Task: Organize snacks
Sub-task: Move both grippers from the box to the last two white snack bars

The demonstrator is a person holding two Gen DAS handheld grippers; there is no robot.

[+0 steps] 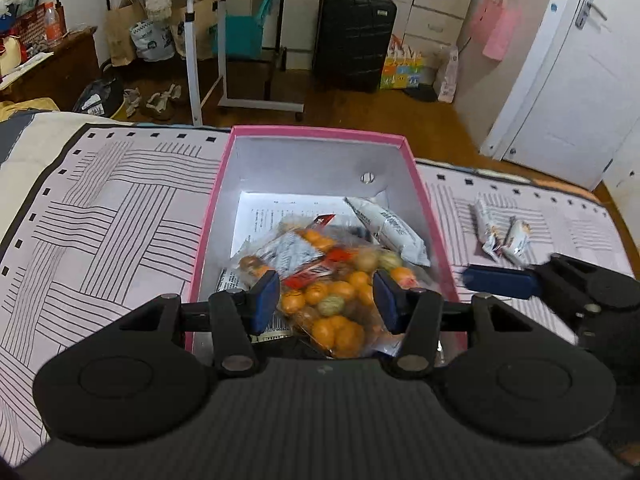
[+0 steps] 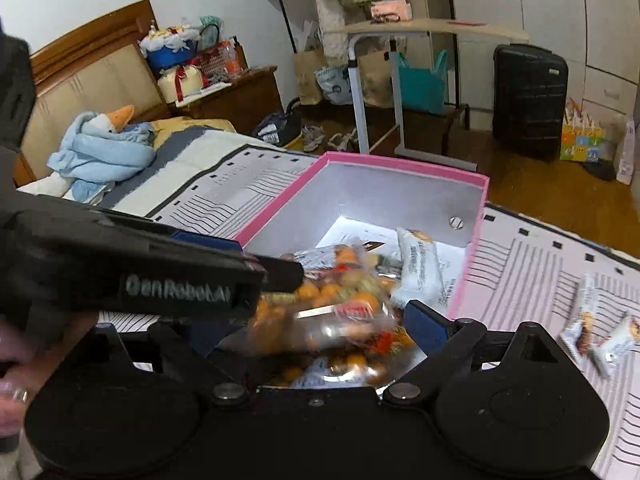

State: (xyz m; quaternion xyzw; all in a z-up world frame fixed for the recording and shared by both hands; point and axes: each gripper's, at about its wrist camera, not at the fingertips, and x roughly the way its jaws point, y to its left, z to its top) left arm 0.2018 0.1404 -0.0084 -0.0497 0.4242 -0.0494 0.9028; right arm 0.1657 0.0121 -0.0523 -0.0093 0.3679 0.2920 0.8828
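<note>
Box [image 1: 316, 132] lengthwise away; wrapped bar [image 1: 386, 226] diagonal inside

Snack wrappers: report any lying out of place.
Two small white snack packets lie loose on the bedspread, right of the pink box, while the other snacks are inside it.

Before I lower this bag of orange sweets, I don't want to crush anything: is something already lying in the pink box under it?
Yes. Under the bag lie other packets, and a long white wrapper leans in the right side of the box. The far end shows only printed paper.
</note>
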